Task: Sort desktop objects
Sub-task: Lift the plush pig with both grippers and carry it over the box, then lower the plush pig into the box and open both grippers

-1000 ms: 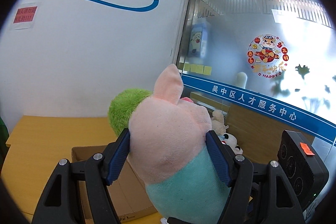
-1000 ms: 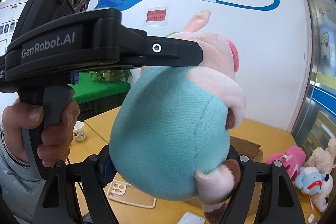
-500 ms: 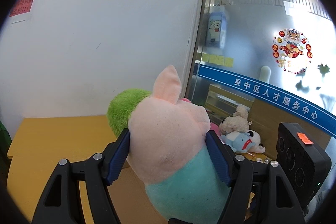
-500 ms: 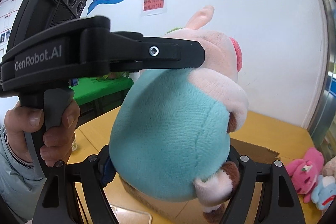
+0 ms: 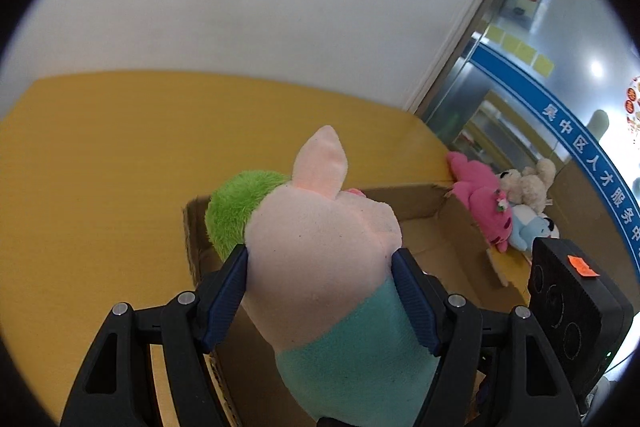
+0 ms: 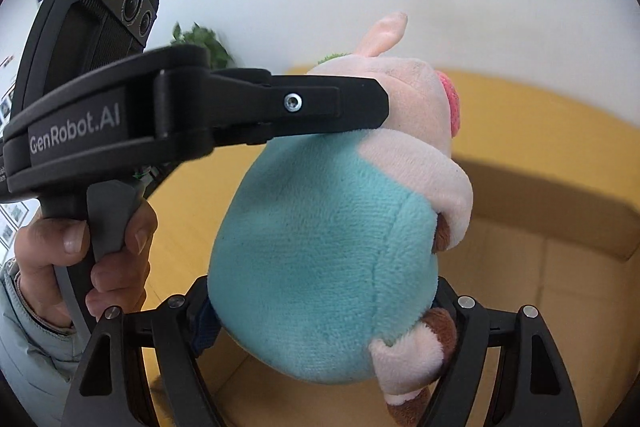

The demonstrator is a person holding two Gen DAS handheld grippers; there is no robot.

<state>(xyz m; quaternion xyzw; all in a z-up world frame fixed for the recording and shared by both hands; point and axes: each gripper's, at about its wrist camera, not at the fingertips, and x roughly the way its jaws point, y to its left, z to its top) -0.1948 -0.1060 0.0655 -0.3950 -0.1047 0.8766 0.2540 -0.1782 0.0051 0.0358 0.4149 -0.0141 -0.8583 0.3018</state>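
A pink pig plush (image 5: 320, 259) in a teal shirt is held by both grippers over an open cardboard box (image 5: 452, 223). My left gripper (image 5: 320, 291) is shut on its pink head. My right gripper (image 6: 320, 311) is shut on its teal body (image 6: 320, 259). A fuzzy green part (image 5: 236, 211) shows behind the head. In the right wrist view the left gripper's arm (image 6: 280, 107) crosses above the plush, and the box (image 6: 552, 267) lies beneath it.
The box sits on a yellow-orange table (image 5: 100, 167) against a white wall. A pink plush (image 5: 484, 203), a cream plush (image 5: 528, 183) and a blue-white plush (image 5: 536, 227) lie right of the box by the glass partition. A hand (image 6: 80, 267) grips the left handle.
Both grippers have tilted downward with the pig plush. The box and table now fill the lower views, with the plush over the box opening.
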